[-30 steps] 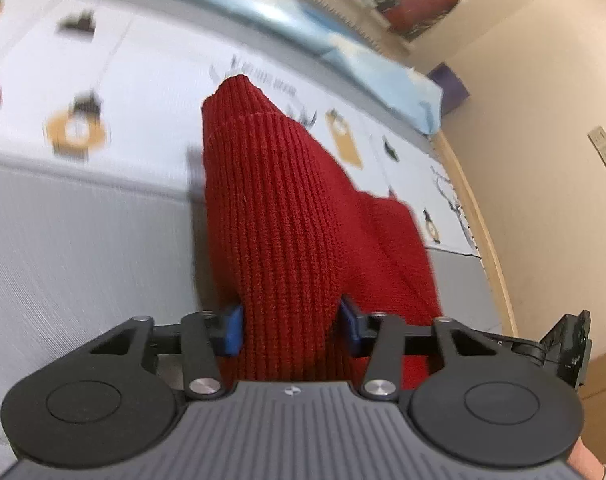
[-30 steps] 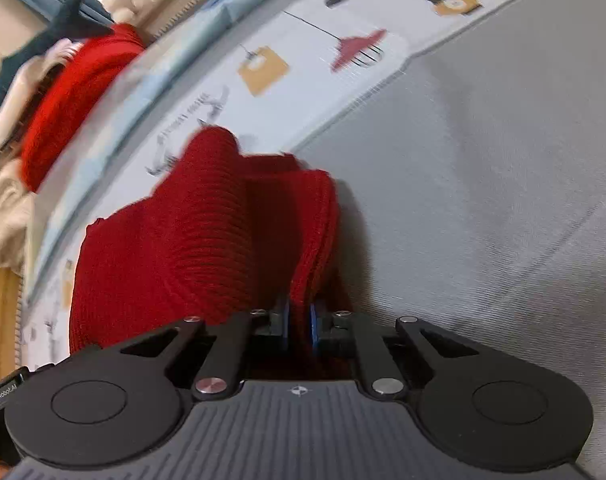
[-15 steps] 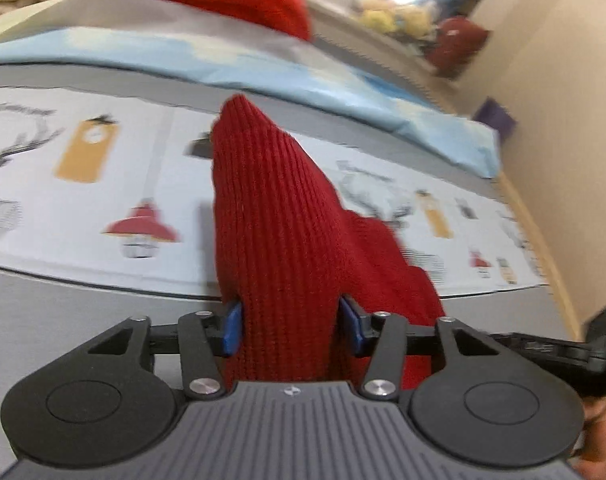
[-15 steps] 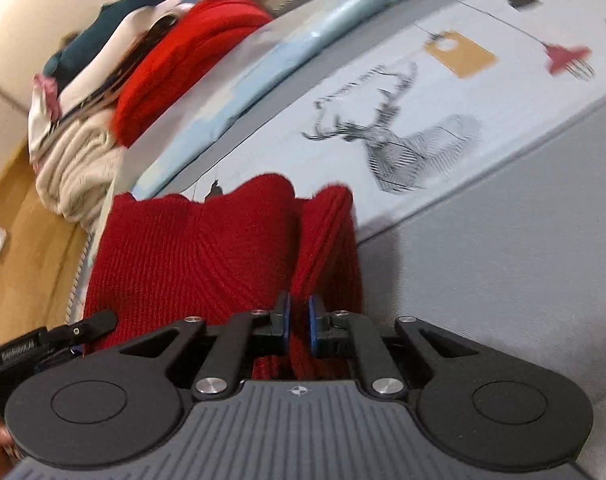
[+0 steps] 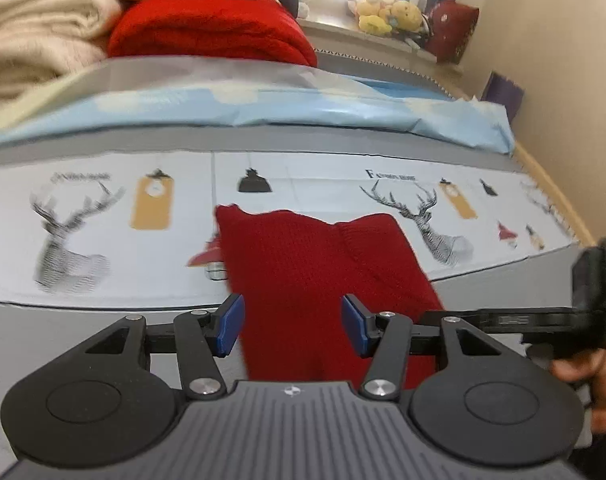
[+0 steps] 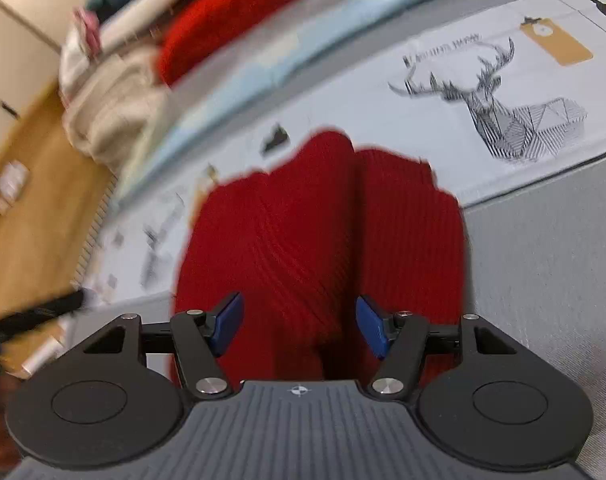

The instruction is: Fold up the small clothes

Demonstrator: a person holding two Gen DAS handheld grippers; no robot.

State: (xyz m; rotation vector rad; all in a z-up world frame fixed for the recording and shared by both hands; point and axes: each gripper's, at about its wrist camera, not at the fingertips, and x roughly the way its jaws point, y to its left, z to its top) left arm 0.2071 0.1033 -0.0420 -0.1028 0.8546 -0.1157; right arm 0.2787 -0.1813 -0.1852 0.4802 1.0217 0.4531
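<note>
red ribbed knit garment (image 5: 323, 264) folded on grey bedding (image 6: 543, 280), left tool (image 5: 293, 328) and right tool (image 6: 299, 328) opening, unclamped

My fingers (image 5: 231, 330) carry blue pads on black linkages, above a grey ribbed body. The small garment (image 5: 319, 280) under them is deep red in a fine ribbed knit. Beneath the garment the bed cover (image 5: 63, 340) is plain grey, and its band (image 5: 303, 176) behind the garment is white, printed with black line-drawn stag heads, mustard tags, black lamps and a red lamp. Beyond that band lies a pale blue sheet (image 5: 343, 108) with white patches. Farther behind the garment sit a bright red knit (image 5: 211, 32), a cream woolly pile (image 5: 35, 40) and yellow soft toys (image 5: 387, 14).
</note>
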